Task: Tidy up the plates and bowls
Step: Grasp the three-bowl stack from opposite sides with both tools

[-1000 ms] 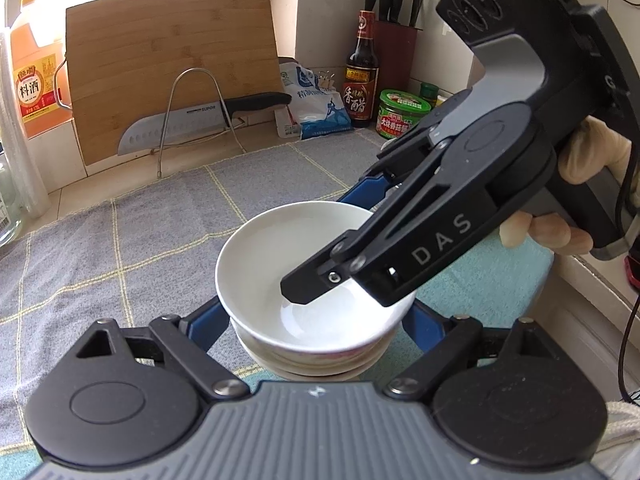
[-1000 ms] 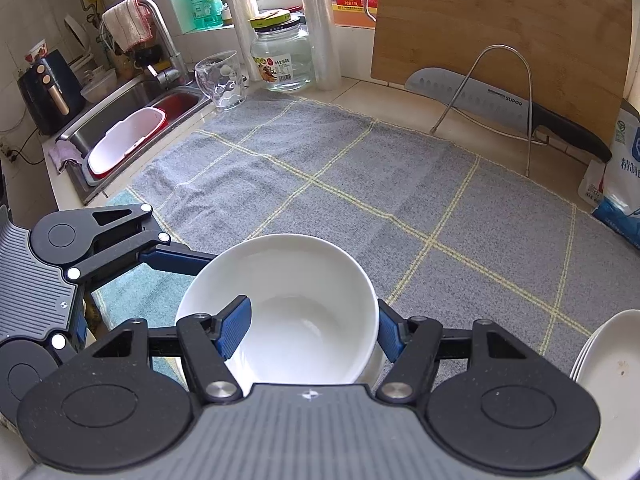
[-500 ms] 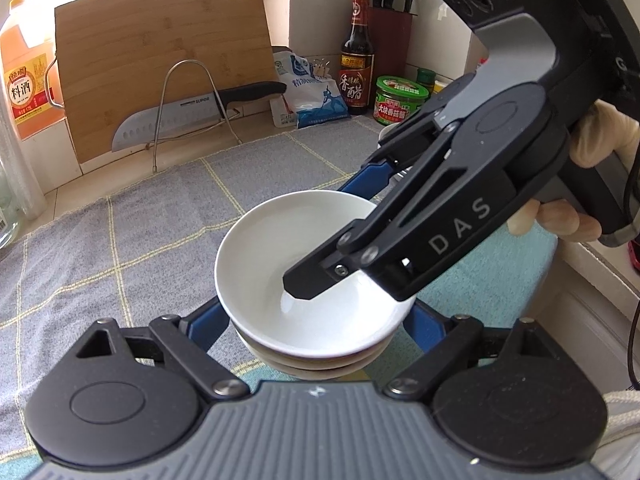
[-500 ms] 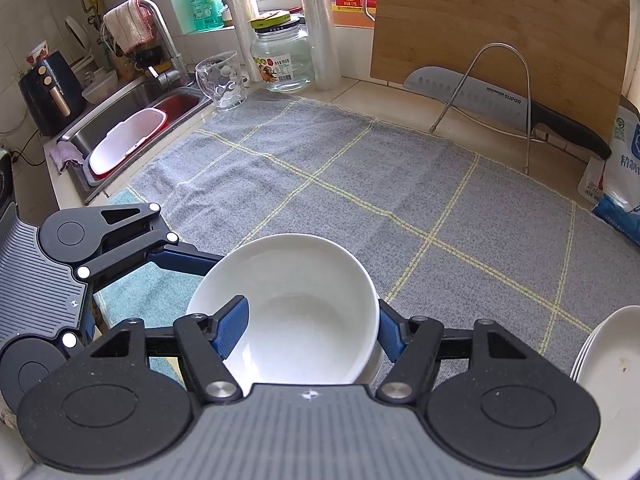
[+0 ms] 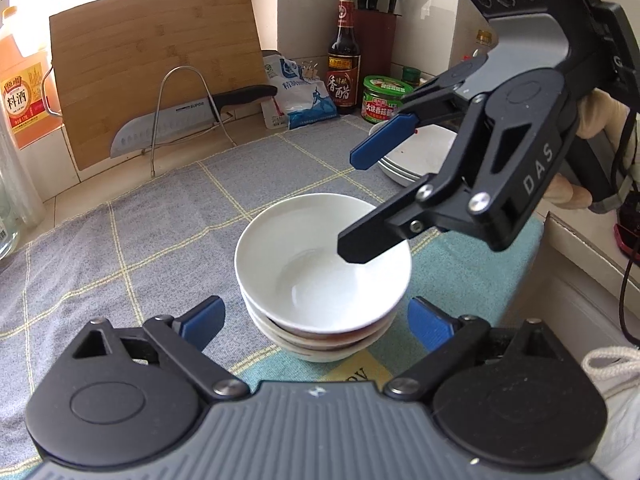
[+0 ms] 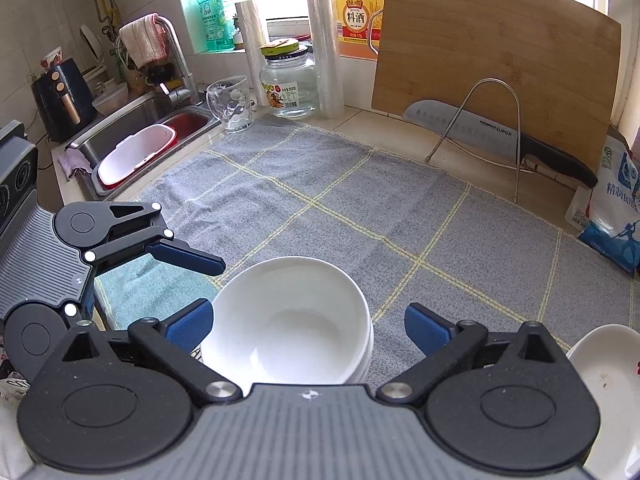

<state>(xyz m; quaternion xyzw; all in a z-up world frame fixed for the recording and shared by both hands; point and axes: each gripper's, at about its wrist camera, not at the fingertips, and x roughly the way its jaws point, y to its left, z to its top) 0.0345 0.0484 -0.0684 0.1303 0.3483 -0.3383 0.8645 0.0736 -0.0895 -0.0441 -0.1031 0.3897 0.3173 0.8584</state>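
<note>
Bowl stack [image 5: 320, 280] sits on grey cloth [image 5: 140, 232], counter front. R gripper [image 5: 356, 208] jaws opening wide, top bowl free between them. L gripper [image 5: 316, 322] jaws opening too, straddling stack w/o contact.

White bowls [image 5: 322, 268] stacked upright; plates [image 5: 420, 152] piled nearby.

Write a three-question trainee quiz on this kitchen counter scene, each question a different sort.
1. True or false: the top white bowl sits nested on other bowls.
2. What lies on the wire rack before the cutting board? A) spoon B) knife C) plate
3. Fill in: the stacked plates sit beside a green-lidded ____.

Key: 1 true. 2 B, the knife. 3 jar.
</note>
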